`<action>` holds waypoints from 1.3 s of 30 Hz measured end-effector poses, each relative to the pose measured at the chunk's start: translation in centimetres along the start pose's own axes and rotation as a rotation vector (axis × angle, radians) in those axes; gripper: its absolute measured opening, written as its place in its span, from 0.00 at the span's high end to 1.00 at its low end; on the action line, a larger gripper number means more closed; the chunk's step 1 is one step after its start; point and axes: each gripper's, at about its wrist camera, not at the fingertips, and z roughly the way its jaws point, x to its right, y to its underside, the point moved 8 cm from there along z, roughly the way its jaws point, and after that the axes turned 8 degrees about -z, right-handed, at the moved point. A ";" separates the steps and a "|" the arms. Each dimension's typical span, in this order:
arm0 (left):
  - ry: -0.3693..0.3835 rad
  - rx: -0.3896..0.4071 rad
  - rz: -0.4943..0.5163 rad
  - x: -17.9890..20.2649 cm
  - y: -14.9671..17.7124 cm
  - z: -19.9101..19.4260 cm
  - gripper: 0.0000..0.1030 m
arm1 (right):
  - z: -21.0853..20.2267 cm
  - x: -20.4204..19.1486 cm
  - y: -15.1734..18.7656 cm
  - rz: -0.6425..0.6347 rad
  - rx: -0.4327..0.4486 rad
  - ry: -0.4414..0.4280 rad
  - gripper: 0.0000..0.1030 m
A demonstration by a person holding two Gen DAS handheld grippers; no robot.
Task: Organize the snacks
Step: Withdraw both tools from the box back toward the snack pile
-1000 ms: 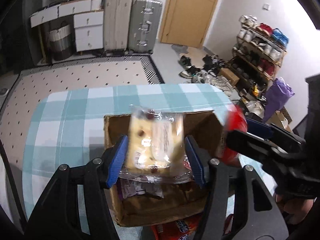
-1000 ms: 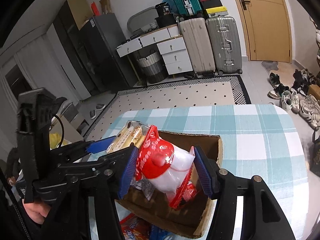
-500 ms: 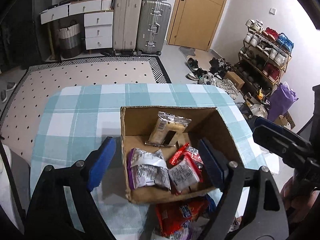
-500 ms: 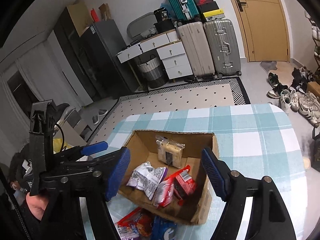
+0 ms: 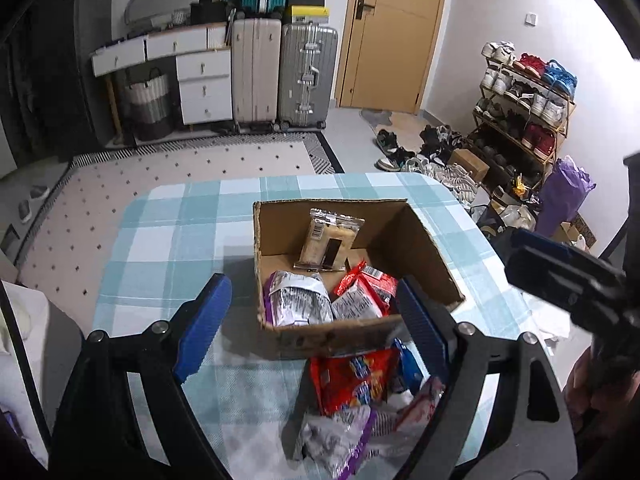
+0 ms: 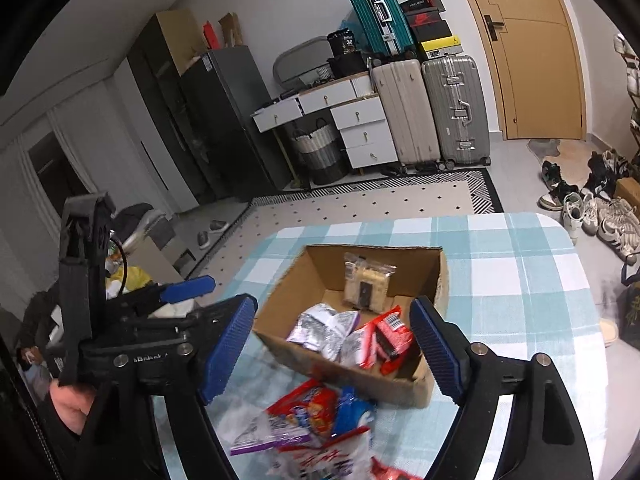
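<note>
Leaning upright on the box [image 5: 416, 240] far wall, cracker pack [image 5: 330, 246]; both fingers wide apart, empty

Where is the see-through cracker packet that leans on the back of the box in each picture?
Left wrist view: the clear cracker packet stands a little above the middle, leaning on the far wall of the cardboard box.
Right wrist view: the same packet sits just right of the middle, against the box's far wall.
Shared landmark: the silver suitcase beside the wooden door.
</note>
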 end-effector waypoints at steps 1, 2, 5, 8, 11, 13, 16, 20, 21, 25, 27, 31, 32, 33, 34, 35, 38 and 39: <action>0.000 0.012 0.006 0.2 0.3 -0.9 0.19 | -0.5 -0.4 -0.1 -0.004 0.010 -0.001 0.20; -0.003 0.022 0.009 0.3 0.5 -1.6 0.19 | -1.0 -0.8 -0.2 -0.009 0.020 -0.002 0.20; -0.015 0.053 0.006 0.3 1.1 -3.8 0.18 | -2.4 -2.0 -0.3 -0.022 0.044 -0.008 0.17; -0.024 0.066 0.001 0.2 1.5 -5.3 0.17 | -3.9 -3.1 -0.1 -0.036 0.064 -0.010 0.16; -0.038 0.075 -0.001 -0.1 2.3 -6.6 0.17 | -5.1 -3.9 0.3 -0.047 0.079 -0.004 0.14; -0.047 0.077 -0.005 -0.5 2.9 -7.3 0.15 | -6.0 -4.3 0.7 -0.057 0.090 0.003 0.13; -0.052 0.075 -0.008 -0.7 4.1 -8.3 0.14 | -6.9 -4.8 1.2 -0.071 0.102 0.012 0.12; -0.059 0.077 -0.011 -1.1 5.5 -9.4 0.10 | -8.1 -5.4 2.1 -0.075 0.116 0.021 0.09; -0.061 0.081 -0.012 -1.2 5.8 -9.7 0.04 | -8.3 -5.5 2.2 -0.077 0.118 0.024 0.08; -0.065 0.109 -0.025 -1.7 6.9 -11.0 0.01 | -9.1 -5.7 3.3 -0.082 0.128 0.038 0.05; -0.066 0.115 -0.031 -1.9 7.4 -11.4 0.01 | -9.4 -5.7 4.1 -0.083 0.130 0.045 0.04; -0.075 0.139 -0.037 -2.5 8.4 -12.3 0.01 | -9.6 -5.8 5.6 -0.088 0.127 0.060 0.03; -0.080 0.144 -0.035 -2.6 8.6 -12.4 0.01 | -9.6 -5.8 5.9 -0.089 0.128 0.064 0.02; -0.085 0.146 -0.032 -2.6 8.8 -12.4 0.01 | -9.7 -5.7 6.3 -0.089 0.128 0.068 0.02; -0.088 0.147 -0.029 -2.7 9.1 -12.5 0.01 | -9.8 -5.7 6.8 -0.090 0.127 0.072 0.02; -0.086 0.146 -0.028 -2.7 9.2 -12.4 0.01 | -9.8 -5.7 7.1 -0.092 0.127 0.076 0.02; -0.084 0.145 -0.036 -3.0 10.1 -12.3 0.01 | -9.9 -5.5 8.1 -0.092 0.131 0.092 0.01; -0.083 0.144 -0.037 -3.0 10.3 -12.2 0.01 | -10.0 -5.4 8.1 -0.090 0.133 0.095 0.01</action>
